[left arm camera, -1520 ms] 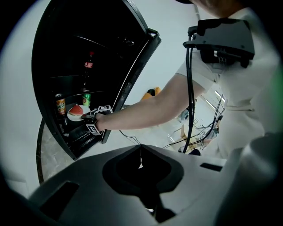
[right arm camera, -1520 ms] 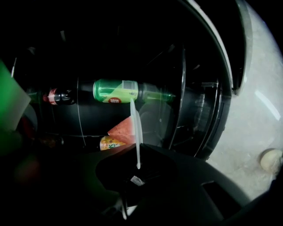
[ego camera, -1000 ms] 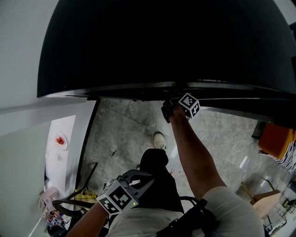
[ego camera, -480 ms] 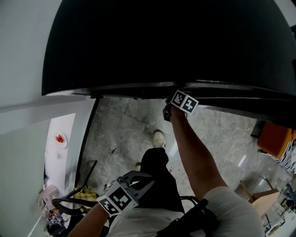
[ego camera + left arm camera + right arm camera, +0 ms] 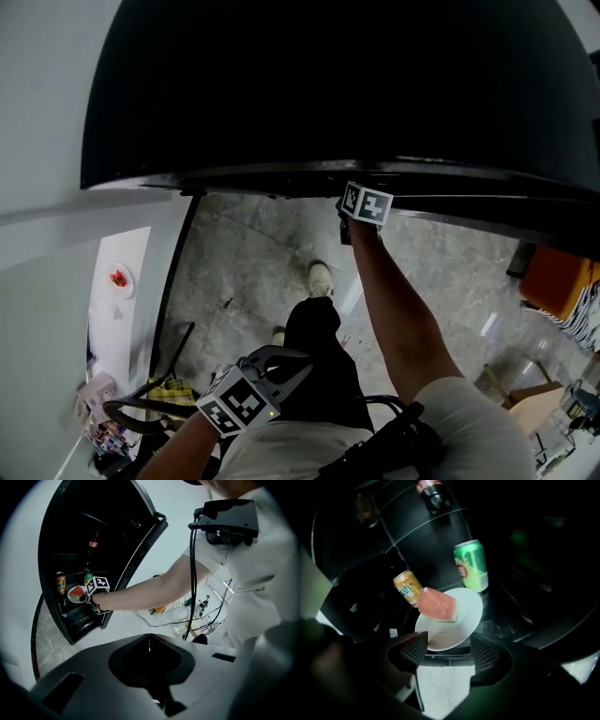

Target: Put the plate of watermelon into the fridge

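Darkness from the black fridge (image 5: 328, 84) fills the top of the head view. The right gripper (image 5: 352, 214) reaches in under its edge. The left gripper (image 5: 272, 370) hangs low.

In the left gripper view, its jaws are pressed together with nothing in them. Far off, the plate (image 5: 70, 596) sits on a fridge shelf.

In the right gripper view, the jaws are wide apart by the plate's near rim. The plate (image 5: 464, 616) is white, round, smooth and hard. It can slip and break. The watermelon (image 5: 437, 605) looks wet and soft and may slide. Hold the rim and keep it flat. A green can (image 5: 470, 565) and a yellow can (image 5: 408, 588) stand close behind.
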The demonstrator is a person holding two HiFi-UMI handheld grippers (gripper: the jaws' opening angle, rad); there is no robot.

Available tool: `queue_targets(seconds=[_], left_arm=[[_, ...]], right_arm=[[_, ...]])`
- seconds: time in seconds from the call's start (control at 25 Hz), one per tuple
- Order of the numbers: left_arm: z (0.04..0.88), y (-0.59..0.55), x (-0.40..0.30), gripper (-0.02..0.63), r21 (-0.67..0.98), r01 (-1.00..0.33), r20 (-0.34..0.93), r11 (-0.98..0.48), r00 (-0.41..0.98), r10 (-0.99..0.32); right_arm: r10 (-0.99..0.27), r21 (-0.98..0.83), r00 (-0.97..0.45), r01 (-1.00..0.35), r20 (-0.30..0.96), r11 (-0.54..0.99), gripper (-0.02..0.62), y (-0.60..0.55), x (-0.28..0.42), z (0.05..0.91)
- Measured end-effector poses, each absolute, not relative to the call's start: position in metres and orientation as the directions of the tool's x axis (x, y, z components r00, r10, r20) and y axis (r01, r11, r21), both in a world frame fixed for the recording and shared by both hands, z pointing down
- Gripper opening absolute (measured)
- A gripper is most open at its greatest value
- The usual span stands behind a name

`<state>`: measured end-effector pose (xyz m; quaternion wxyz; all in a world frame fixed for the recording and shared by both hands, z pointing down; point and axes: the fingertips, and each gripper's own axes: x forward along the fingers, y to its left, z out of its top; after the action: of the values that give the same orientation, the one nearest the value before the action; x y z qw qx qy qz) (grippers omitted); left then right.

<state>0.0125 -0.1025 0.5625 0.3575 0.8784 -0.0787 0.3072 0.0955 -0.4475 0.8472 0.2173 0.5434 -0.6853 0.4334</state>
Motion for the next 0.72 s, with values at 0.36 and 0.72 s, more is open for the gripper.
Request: queue_targets(seconds=[0.36, 0.72], left_arm=[[0.559, -0.105, 0.018, 0.012, 0.580, -0.358, 0.588, -0.732, 0.806, 0.072], [0.539, -0.094, 0.019, 0.012, 0.555, -0.338, 0.579, -0.760, 0.813, 0.061]], right_arm=[[-0.582, -0.380, -0.302, -0.925, 0.755, -0.013, 0.293, -0.444, 0.102, 0.835], [-0.571, -0.374, -0.325, -0.927, 0.754, 0.034, 0.291, -0.406, 0.108, 0.816]])
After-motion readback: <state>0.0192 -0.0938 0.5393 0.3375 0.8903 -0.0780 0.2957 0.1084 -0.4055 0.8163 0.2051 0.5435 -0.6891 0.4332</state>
